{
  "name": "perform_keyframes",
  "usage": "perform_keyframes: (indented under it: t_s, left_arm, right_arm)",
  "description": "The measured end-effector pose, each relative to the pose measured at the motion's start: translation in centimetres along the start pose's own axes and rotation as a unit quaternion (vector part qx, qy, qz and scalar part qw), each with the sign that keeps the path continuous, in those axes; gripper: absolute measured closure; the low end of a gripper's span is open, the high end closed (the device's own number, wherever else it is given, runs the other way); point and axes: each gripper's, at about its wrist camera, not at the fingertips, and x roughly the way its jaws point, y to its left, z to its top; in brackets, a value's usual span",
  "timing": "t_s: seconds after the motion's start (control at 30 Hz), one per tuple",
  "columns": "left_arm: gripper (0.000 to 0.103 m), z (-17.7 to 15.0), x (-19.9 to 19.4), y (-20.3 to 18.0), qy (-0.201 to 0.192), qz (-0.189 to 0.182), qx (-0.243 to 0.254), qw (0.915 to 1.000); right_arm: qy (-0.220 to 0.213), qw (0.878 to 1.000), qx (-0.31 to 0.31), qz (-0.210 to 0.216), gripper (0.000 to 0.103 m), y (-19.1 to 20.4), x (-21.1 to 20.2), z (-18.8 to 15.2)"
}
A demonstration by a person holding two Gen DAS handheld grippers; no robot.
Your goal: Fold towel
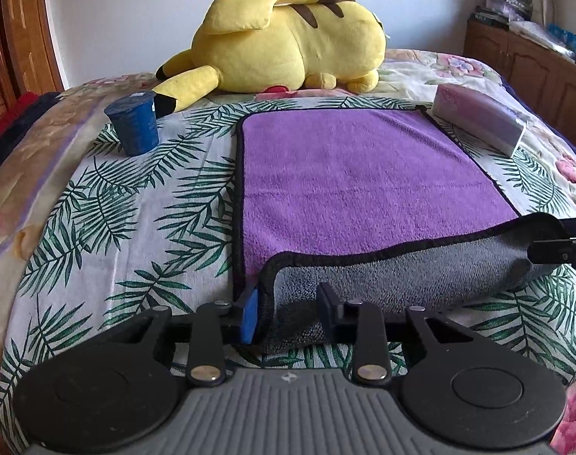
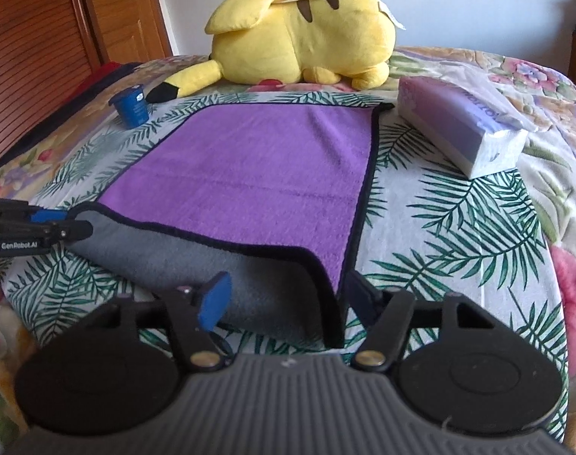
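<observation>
A purple towel (image 1: 356,174) with a black hem and grey underside lies on the leaf-print bedsheet (image 1: 110,227); it also shows in the right wrist view (image 2: 257,174). Its near edge is lifted and rolled back, showing the grey side (image 1: 401,273). My left gripper (image 1: 288,311) holds the near left corner between its fingers, jaws partly closed on the cloth. My right gripper (image 2: 284,299) holds the near right corner (image 2: 326,280) the same way. Each gripper shows at the edge of the other's view.
A yellow plush toy (image 1: 288,38) lies at the far side of the bed. A blue cup (image 1: 134,123) stands left of the towel. A tissue pack (image 1: 481,117) lies at its right far corner. A wooden cabinet (image 1: 534,60) stands far right.
</observation>
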Motion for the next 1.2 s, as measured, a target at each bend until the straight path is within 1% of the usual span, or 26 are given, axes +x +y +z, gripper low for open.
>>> perform_keyframes:
  t_s: [0.03, 0.13, 0.17, 0.2, 0.23, 0.27, 0.3, 0.33, 0.4, 0.53, 0.57, 0.6, 0.67, 0.73, 0.93, 1.2]
  left_arm:
    - [0.07, 0.0, 0.0, 0.0, 0.001, 0.0, 0.0, 1.0]
    - [0.073, -0.2, 0.1, -0.1, 0.002, -0.002, 0.002, 1.0]
    - [0.076, -0.2, 0.1, -0.1, 0.003, -0.004, 0.002, 1.0]
    - [0.079, -0.2, 0.1, -0.1, 0.003, -0.006, 0.001, 1.0]
    - [0.08, -0.1, 0.1, -0.1, 0.003, -0.008, 0.0, 1.0]
    - [0.085, -0.2, 0.1, -0.1, 0.002, -0.007, -0.001, 1.0]
    - [0.088, -0.2, 0.1, -0.1, 0.001, -0.008, -0.003, 1.0]
    - [0.088, -0.2, 0.0, -0.1, 0.001, -0.009, -0.003, 1.0]
    - [0.093, -0.2, 0.0, -0.1, -0.001, -0.009, -0.002, 1.0]
    - [0.096, -0.1, -0.3, -0.3, -0.005, -0.011, -0.002, 0.9999]
    - [0.096, -0.1, -0.4, -0.3, -0.007, -0.012, -0.002, 0.9999]
    - [0.097, 0.0, -0.5, -0.3, -0.009, -0.013, -0.002, 0.9999]
    - [0.097, 0.1, -0.8, -0.4, -0.014, -0.014, 0.0, 0.9998]
    - [0.097, 0.2, -1.1, -0.5, -0.021, -0.014, 0.001, 0.9997]
    - [0.097, 0.9, -2.2, -0.6, -0.044, -0.017, 0.0, 0.9989]
    - [0.098, 1.8, -4.0, -0.8, -0.079, -0.019, 0.002, 0.9967]
  right_arm:
    - [0.003, 1.0, -0.001, 0.001, 0.044, 0.0, 0.1, 0.0]
    - [0.007, 1.0, -0.003, 0.003, 0.052, 0.1, 0.2, -0.1]
    - [0.007, 1.0, -0.004, 0.002, 0.053, 0.1, 0.2, -0.1]
    - [0.008, 1.0, -0.005, 0.002, 0.057, 0.1, 0.2, 0.0]
    - [0.008, 1.0, -0.007, 0.001, 0.062, 0.1, 0.2, 0.0]
    - [0.008, 1.0, -0.008, 0.0, 0.066, 0.1, 0.2, -0.1]
    - [0.009, 1.0, -0.01, -0.002, 0.073, 0.0, 0.2, -0.1]
    - [0.01, 1.0, -0.01, -0.003, 0.078, 0.0, 0.3, -0.1]
    - [0.011, 1.0, -0.012, -0.005, 0.081, -0.1, 0.3, -0.2]
    - [0.011, 1.0, -0.015, -0.006, 0.085, -0.1, 0.3, -0.2]
    - [0.009, 1.0, -0.016, -0.006, 0.087, -0.1, 0.3, -0.1]
    - [0.008, 1.0, -0.016, -0.006, 0.094, -0.1, 0.2, -0.2]
    - [0.002, 1.0, -0.016, -0.005, 0.095, -0.1, 0.1, -0.1]
    - [-0.004, 1.0, -0.016, -0.007, 0.098, -0.1, -0.1, 0.0]
    - [-0.022, 1.0, -0.014, -0.008, 0.099, -0.2, -0.5, 0.3]
    - [-0.057, 0.998, -0.006, -0.008, 0.099, -0.5, -1.4, 0.8]
